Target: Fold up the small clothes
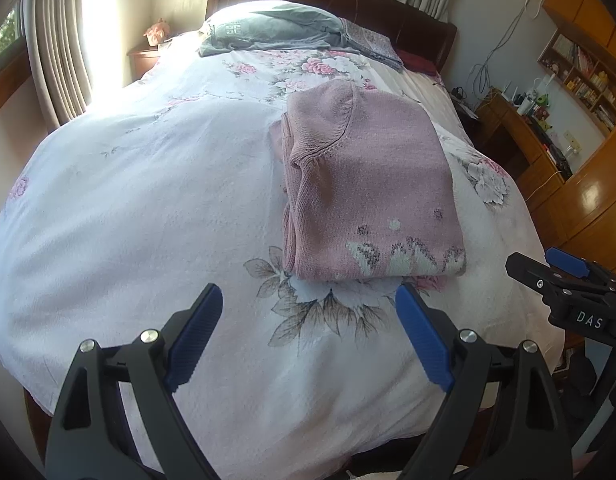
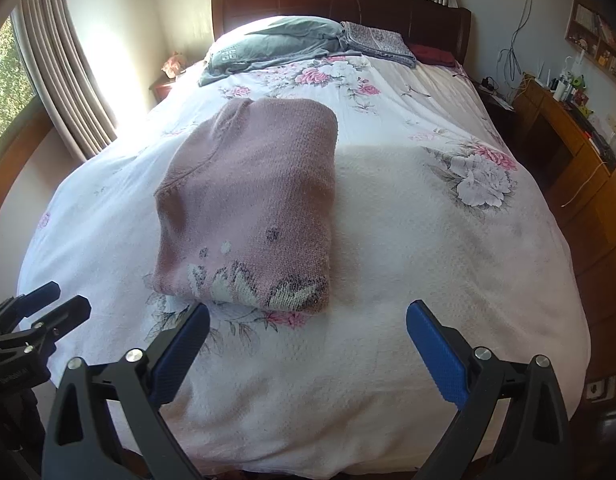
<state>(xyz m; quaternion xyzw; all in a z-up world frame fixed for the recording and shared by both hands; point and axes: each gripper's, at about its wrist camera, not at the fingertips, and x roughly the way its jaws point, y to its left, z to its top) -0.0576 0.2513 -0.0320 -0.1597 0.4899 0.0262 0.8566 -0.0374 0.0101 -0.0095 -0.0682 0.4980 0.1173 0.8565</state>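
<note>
A pink knit sweater (image 1: 368, 184) (image 2: 251, 208) with a pale flower pattern lies folded into a neat rectangle on the white floral bedspread (image 1: 127, 220) (image 2: 428, 280). My left gripper (image 1: 310, 300) hovers open just short of the sweater's near edge, with nothing between its blue pads. My right gripper (image 2: 308, 318) is also open and empty, a little back from the sweater's near right corner. Each gripper shows at the edge of the other's view: the right gripper (image 1: 548, 268) and the left gripper (image 2: 55, 298).
Grey pillows (image 1: 267, 32) (image 2: 267, 40) and a folded patterned cloth (image 2: 380, 44) lie at the dark headboard (image 2: 340, 0). Curtains (image 2: 67, 92) hang on the left. A wooden desk (image 1: 520, 136) (image 2: 568, 132) with shelves stands on the right of the bed.
</note>
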